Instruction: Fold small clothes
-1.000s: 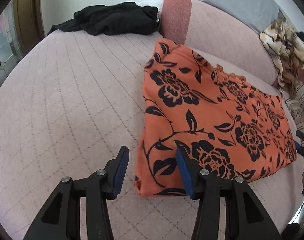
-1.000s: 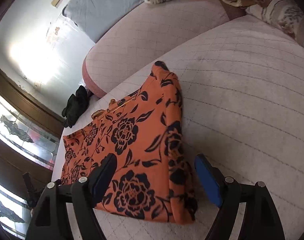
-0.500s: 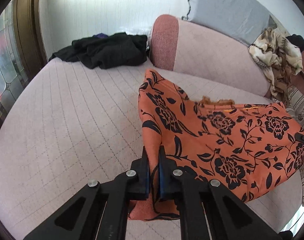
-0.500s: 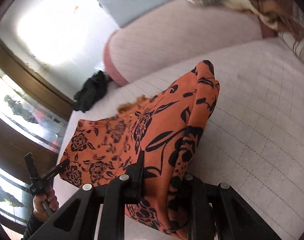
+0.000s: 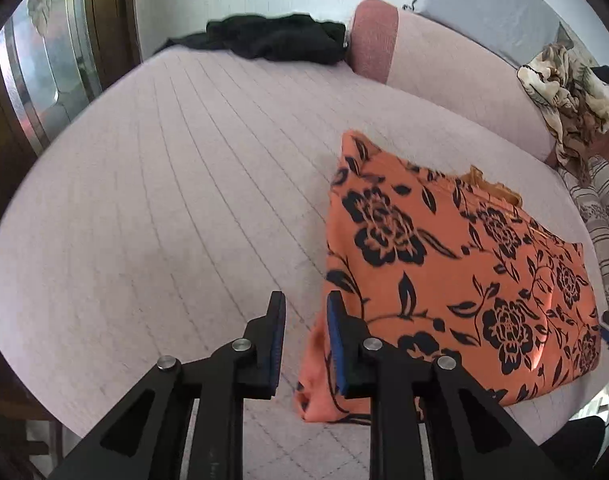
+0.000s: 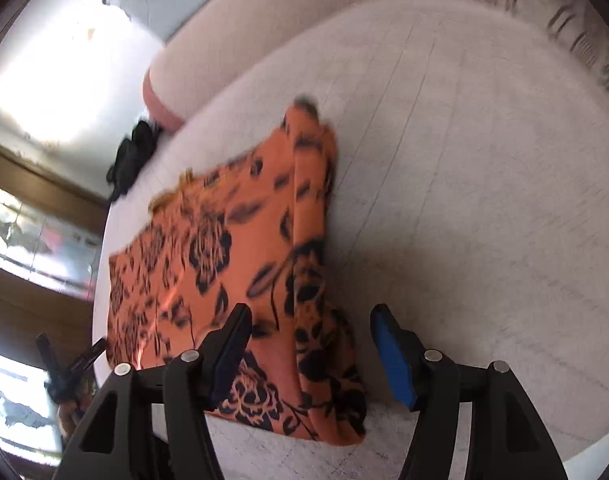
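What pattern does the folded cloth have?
Orange cloth with black flowers and leaves; clearest in the left wrist view.

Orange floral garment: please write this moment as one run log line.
orange floral garment: folded, on bed | left claw: open, empty | right claw: open, released

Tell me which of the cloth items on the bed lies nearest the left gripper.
The orange cloth with black flowers, right beside the left gripper; the black garment lies far back, and the beige patterned cloth drapes the headboard.

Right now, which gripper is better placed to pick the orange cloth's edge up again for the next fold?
Right, probably. The right gripper is open astride the folded edge of the orange cloth, having just opened. The left gripper has also just opened, but only narrowly, and over bare sofa cover beside the cloth's corner.
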The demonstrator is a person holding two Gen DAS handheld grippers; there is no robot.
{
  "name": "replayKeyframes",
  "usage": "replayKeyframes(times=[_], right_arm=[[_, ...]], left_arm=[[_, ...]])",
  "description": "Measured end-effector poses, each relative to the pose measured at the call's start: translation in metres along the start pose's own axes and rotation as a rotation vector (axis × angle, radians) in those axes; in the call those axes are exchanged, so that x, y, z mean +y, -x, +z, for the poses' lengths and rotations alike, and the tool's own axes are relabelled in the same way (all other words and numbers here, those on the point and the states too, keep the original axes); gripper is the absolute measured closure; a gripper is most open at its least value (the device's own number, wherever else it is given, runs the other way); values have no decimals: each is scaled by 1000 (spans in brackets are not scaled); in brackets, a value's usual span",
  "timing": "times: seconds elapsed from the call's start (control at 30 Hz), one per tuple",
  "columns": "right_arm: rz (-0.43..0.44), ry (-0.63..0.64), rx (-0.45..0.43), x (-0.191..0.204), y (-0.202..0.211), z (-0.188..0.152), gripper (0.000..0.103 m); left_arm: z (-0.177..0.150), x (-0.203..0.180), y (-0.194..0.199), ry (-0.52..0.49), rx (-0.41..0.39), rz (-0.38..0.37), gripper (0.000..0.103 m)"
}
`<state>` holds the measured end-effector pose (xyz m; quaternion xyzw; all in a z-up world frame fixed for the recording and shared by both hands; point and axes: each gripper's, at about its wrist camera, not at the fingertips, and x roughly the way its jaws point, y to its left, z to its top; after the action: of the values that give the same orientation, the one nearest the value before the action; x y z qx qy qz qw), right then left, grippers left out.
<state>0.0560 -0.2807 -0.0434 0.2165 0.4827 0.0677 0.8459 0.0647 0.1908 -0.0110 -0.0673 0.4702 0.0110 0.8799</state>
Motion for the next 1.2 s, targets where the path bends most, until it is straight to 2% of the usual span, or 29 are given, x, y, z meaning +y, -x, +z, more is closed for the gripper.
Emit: replayKeyframes(times=[0.07, 0.13, 0.2, 0.3, 0.37, 0.4, 0.43, 0.47, 0.5, 0.57, 0.63, 0.7, 0.73, 0.77, 0.87, 0.9, 0.93, 0.97, 1.0, 1.03, 1.07, 1.1, 1.17, 1.2], right_arm=[[-10, 24, -80, 11, 18, 13, 35], [68, 43, -114, 29, 25, 29, 31], [186, 43, -80, 45, 16, 43, 28], [297, 44, 31, 61, -28, 61, 28], [285, 48, 107, 60, -67, 77, 28], [215, 48, 113, 54, -89, 91, 28], [173, 12, 99, 44, -102, 100, 28], [202, -55, 73, 32, -109, 112, 28], [216, -112, 31, 25, -108, 122, 28], [191, -139, -55, 25, -92, 128, 28], [214, -117, -98, 32, -69, 121, 28], [221, -58, -110, 47, -40, 96, 28], [239, -32, -105, 56, -27, 79, 27], [260, -10, -84, 65, -19, 62, 25], [362, 58, 10, 91, -9, 2, 23], [374, 76, 33, 96, -13, -15, 22], [337, 81, 55, 94, -21, -24, 22], [278, 71, 72, 88, -35, -27, 22], [191, 28, 74, 73, -51, -26, 22], [188, -64, 70, 51, -63, -22, 27], [236, -144, 45, 42, -67, -16, 27], [238, -163, 3, 45, -60, -12, 26], [217, -71, -71, 67, -39, -9, 23], [254, -40, -79, 76, -32, -10, 23]], left_arm=[[10, -5, 12, -40, -36, -12, 82], [8, -16, 22, -66, -51, -73, 81], [-1, -33, 19, -103, -33, -125, 80], [-17, -61, -7, -183, 25, -141, 78], [-26, -69, -39, -196, 109, -114, 76], [-29, -68, -48, -187, 114, -111, 76], [-28, -67, -43, -176, 79, -113, 75], [-26, -68, -40, -176, 77, -104, 72], [-23, -67, -37, -172, 84, -99, 71], [-19, -64, -31, -160, 69, -95, 62], [-18, -60, -23, -162, 34, -80, 59], [-19, -55, -14, -149, 1, -84, 56], [-20, -53, -10, -138, -8, -95, 52], [-22, -50, -6, -129, -13, -107, 48], [-30, -49, -4, -115, -15, -120, 47], [-33, -48, -4, -115, -1, -128, 45], [-36, -49, -10, -119, 14, -134, 36], [-40, -48, -19, -132, 45, -129, 30], [-43, -53, -38, -146, 84, -96, 30], [-46, -53, -41, -168, 88, -73, 31], [-47, -54, -34, -188, 69, -61, 31], [-47, -54, -25, -194, 62, -35, 31], [-47, -47, -6, -160, 19, -48, 31], [-47, -42, 2, -144, -13, -61, 31]])
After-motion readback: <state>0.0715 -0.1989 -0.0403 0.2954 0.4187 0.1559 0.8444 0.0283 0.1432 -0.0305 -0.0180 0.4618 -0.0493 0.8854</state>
